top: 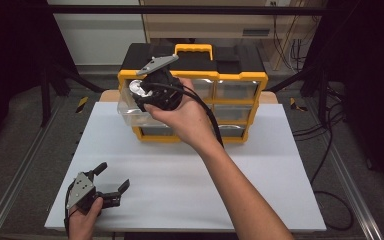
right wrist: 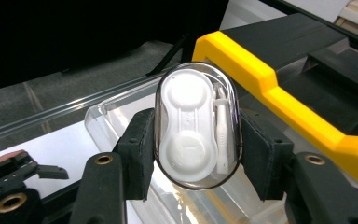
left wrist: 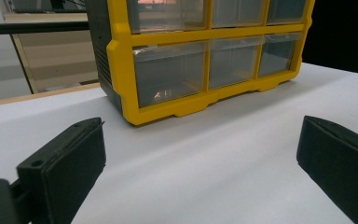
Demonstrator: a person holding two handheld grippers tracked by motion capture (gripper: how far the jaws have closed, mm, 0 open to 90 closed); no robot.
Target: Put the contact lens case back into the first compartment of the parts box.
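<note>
Two grippers work a white table: near its front-left corner the left gripper rests, jaws spread and empty. At the back edge, the right gripper pinches a clear oval contact-lens case, long axis upright between the pads, directly above the pulled-out clear drawer of the yellow organizer.

The right gripper is held high on an outstretched forearm, its 2 jaws clamped on a small case. The left gripper rests low near the table's near edge, its 2 jaws spread wide apart.
</note>
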